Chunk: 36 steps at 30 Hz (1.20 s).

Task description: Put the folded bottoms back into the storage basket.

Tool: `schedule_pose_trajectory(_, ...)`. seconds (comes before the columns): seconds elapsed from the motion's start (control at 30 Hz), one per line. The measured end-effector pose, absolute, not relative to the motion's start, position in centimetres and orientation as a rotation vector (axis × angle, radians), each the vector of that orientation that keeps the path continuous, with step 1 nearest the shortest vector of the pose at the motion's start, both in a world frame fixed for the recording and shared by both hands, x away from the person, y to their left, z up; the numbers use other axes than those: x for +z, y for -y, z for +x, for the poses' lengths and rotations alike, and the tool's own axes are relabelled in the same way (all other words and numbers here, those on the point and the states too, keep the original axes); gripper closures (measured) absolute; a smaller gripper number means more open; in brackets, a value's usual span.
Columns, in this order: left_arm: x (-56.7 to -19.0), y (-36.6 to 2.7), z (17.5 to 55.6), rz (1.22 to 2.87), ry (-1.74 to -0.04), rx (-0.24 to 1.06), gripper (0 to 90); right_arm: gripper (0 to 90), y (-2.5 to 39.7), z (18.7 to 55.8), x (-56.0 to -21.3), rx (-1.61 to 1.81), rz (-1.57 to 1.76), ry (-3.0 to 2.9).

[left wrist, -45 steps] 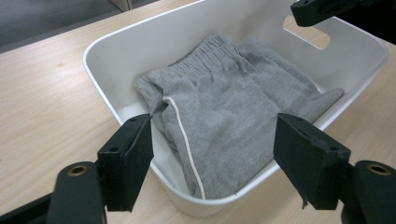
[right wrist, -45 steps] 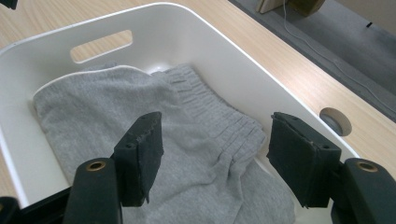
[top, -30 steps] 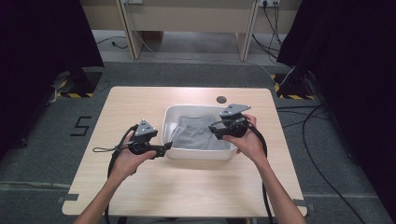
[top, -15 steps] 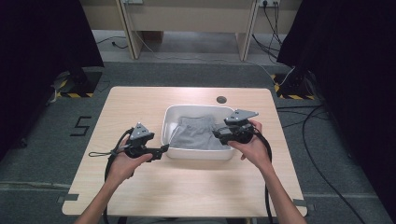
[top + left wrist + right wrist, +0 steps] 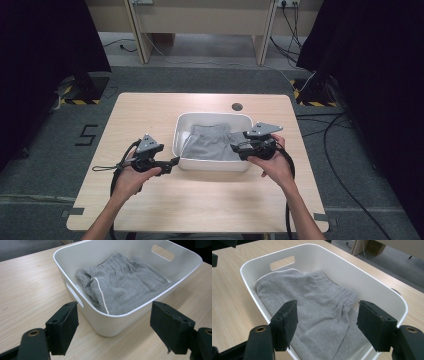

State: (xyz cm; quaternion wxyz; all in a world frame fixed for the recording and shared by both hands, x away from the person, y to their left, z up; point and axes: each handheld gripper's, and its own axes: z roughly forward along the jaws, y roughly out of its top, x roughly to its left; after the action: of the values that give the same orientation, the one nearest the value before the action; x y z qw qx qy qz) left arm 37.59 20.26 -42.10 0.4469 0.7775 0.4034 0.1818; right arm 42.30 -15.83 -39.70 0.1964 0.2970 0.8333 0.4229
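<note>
Left gripper point(image 5: 172, 162): jaws wide, empty, frame's lower left, beside white tub point(image 5: 210, 162).
Right gripper point(image 5: 235, 148): gaping, empty, above grey shorts point(image 5: 212, 142).

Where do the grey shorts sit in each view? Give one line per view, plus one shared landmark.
High view: grey shorts at the centre, inside the white tub.
Left gripper view: shorts upper middle, waistband toward the top.
Right gripper view: shorts centre, between the open jaws.
Shared landmark: the tub's handle slot.
</note>
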Motion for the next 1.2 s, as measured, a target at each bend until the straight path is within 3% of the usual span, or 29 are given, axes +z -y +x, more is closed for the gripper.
schedule_pose_trajectory(0.73,-43.6,-21.1,36.1,1.916,-0.995,0.438,18.9,31.1,17.1,38.8,-41.5,1.195,0.824,-2.301)
schedule_pose_trajectory(1.2,-44.4,-21.4,35.6,1.906,-1.003,0.444,17.7,22.2,17.7,37.7,-42.2,1.191,0.818,-2.287)
